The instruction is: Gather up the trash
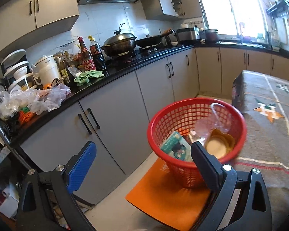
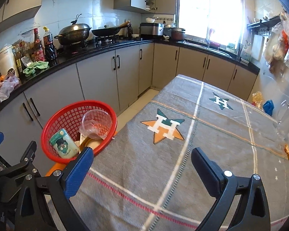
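Note:
A red mesh basket (image 1: 150,129) (image 2: 46,129) stands on an orange stool (image 1: 163,194) at the table's left edge. In it lie a green snack packet (image 1: 174,147) (image 2: 63,144), a clear plastic cup (image 1: 220,115) (image 2: 96,123) and a tan heart-shaped tub (image 1: 219,144) (image 2: 90,144). My left gripper (image 1: 143,148) is open just in front of the basket, with nothing between its fingers. My right gripper (image 2: 142,151) is open wide over the grey star-patterned tablecloth (image 2: 202,134), also holding nothing.
A yellow wrapper (image 2: 257,98), a blue crumpled bag (image 2: 268,106), a clear plastic jug (image 2: 287,115) and a small orange wrapper (image 2: 288,152) lie along the table's far right side. A black counter (image 1: 125,71) with bottles, pots and plastic bags runs behind, over grey cabinets.

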Action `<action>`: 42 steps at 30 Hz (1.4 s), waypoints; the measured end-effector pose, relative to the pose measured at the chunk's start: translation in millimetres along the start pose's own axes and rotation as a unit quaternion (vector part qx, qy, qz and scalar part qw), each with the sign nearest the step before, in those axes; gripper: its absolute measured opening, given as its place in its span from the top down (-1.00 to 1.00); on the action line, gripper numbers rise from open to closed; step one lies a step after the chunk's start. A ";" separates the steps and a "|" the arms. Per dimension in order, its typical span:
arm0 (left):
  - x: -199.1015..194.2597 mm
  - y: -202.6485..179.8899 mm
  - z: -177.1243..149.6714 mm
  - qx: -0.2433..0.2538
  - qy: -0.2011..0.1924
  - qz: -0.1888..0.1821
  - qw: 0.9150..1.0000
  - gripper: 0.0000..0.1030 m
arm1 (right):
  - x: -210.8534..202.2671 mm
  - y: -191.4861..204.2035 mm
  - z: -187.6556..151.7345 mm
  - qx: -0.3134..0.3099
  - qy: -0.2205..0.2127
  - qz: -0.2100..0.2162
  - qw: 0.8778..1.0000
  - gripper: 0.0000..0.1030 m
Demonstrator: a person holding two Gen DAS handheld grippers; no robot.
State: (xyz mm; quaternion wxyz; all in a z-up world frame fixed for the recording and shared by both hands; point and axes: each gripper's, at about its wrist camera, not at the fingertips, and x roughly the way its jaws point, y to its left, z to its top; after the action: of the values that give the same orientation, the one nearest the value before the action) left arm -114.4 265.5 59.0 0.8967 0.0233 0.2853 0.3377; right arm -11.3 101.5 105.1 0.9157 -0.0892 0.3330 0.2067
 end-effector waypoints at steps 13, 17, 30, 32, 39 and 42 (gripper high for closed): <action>-95.8 -8.7 -35.1 0.001 -0.038 -0.022 0.999 -0.90 | -93.6 -40.0 -65.1 0.013 -0.030 -0.021 0.999 -0.99; -122.3 -22.0 -49.6 0.001 -0.040 -0.030 0.999 -0.95 | -131.0 -56.6 -89.1 0.024 -0.051 -0.035 0.998 -0.99; -170.6 -37.7 -65.7 -0.017 -0.078 -0.076 0.994 -0.95 | -185.6 -77.1 -139.4 0.058 -0.106 -0.070 0.990 -0.99; -170.8 -38.6 -66.1 -0.015 -0.081 -0.076 0.994 -0.95 | -187.1 -78.4 -140.9 0.061 -0.108 -0.072 0.990 -0.99; -170.9 -39.8 -67.0 -0.014 -0.081 -0.076 0.994 -0.95 | -182.6 -78.4 -142.5 0.062 -0.103 -0.073 0.990 -0.99; -170.2 -40.9 -67.4 -0.011 -0.078 -0.080 0.994 -0.95 | -180.7 -77.8 -143.7 0.060 -0.099 -0.075 0.990 -0.99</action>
State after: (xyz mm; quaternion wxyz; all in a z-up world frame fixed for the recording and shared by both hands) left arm -229.4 118.4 77.5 0.9406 0.0168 0.2114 0.2652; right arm -184.8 -69.3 114.4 0.9608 -0.0375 0.2446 0.1252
